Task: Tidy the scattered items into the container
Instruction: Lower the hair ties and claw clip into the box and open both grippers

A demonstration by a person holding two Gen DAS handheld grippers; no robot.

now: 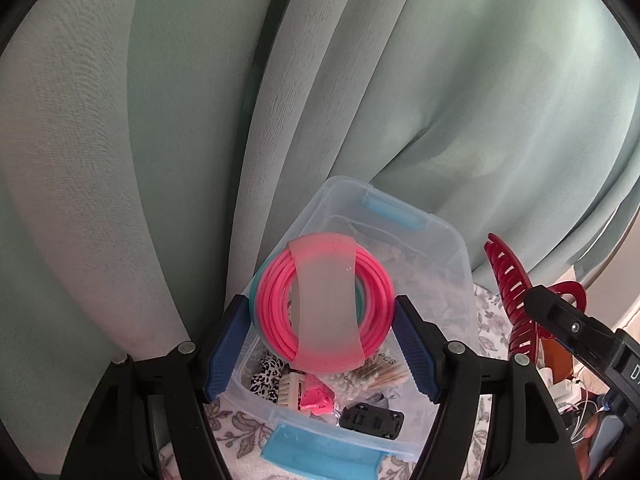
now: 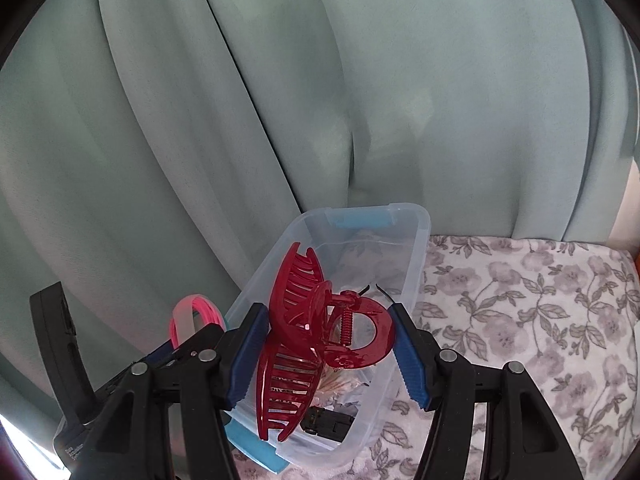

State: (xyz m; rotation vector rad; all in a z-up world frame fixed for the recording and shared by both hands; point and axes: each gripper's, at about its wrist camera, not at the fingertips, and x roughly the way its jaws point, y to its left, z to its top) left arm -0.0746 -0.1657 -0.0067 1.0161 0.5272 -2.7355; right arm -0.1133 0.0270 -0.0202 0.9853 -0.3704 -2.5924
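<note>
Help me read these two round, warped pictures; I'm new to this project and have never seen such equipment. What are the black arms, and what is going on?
They are two hand-held grippers, each with a fisheye camera looking along its jaws. The left gripper, in its own view, is shut on a bundle of pink plastic rings in a frosted sleeve. The right gripper is shut on a large dark red plastic claw hair clip. Both hang over a clear plastic box with blue latches on a floral cloth before a pale green curtain. The box already holds small accessories.
</note>
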